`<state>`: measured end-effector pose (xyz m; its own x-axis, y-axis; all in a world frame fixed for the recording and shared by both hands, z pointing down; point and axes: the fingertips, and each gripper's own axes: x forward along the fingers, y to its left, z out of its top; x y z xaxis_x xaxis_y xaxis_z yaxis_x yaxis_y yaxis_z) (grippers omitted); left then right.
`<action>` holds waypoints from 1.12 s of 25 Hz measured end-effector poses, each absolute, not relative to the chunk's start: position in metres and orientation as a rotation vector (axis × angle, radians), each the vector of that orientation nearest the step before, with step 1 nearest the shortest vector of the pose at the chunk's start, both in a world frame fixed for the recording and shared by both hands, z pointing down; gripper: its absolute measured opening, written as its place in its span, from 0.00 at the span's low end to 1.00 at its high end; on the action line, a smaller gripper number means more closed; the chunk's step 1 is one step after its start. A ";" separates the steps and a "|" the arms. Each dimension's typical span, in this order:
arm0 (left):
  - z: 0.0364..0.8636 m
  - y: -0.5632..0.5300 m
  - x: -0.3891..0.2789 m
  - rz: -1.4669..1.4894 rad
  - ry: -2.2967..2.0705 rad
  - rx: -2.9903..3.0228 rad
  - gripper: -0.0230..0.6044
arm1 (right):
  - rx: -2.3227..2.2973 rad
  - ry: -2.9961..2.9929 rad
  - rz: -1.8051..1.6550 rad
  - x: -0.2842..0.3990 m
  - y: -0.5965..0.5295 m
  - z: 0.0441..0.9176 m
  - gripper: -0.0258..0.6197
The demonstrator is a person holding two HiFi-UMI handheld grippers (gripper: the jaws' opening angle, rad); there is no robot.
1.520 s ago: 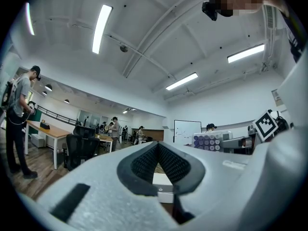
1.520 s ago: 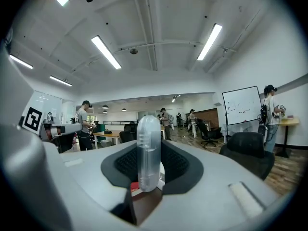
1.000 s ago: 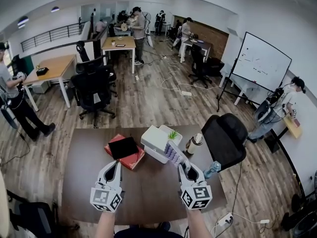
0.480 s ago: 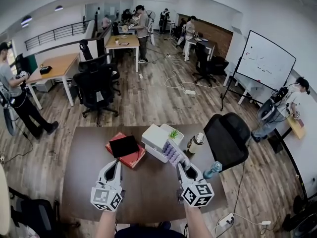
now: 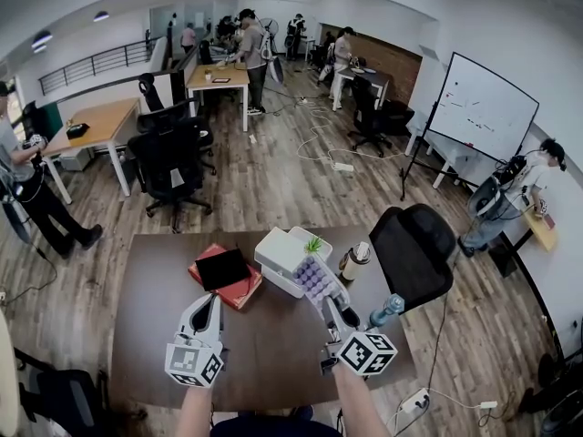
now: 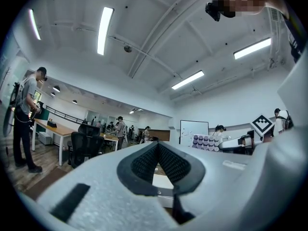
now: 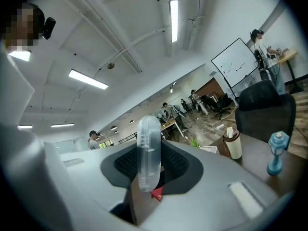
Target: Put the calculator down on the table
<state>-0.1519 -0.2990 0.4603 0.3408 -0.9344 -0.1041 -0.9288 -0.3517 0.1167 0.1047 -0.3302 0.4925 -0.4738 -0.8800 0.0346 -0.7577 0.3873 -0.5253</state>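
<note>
The right gripper [image 5: 332, 306] pinches the purple-keyed calculator [image 5: 315, 279] by its edge, over the brown table [image 5: 273, 358] beside the white box [image 5: 278, 255]. The print on the keys is too small to read. The left gripper [image 5: 209, 308] hangs closed and empty.

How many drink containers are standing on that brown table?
2. A lidded cup stands near the far edge, right of the white box; a blue bottle stands at the right edge, beside the right gripper. The box might hide others.

box [image 5: 277, 254] right of book [image 5: 243, 292], on table [image 5: 153, 321]
</note>
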 end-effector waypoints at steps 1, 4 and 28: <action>0.460 -0.299 -0.152 -0.237 -1.766 2.542 0.03 | -1.446 2.390 -0.720 0.105 -0.330 0.494 0.22; 0.460 -0.300 -0.152 -0.231 -1.759 2.545 0.03 | -1.394 2.322 -0.815 0.105 -0.330 0.497 0.22; 0.475 -0.313 -0.155 -0.260 -1.780 2.507 0.03 | -0.966 1.560 -1.357 0.122 -0.350 0.548 0.22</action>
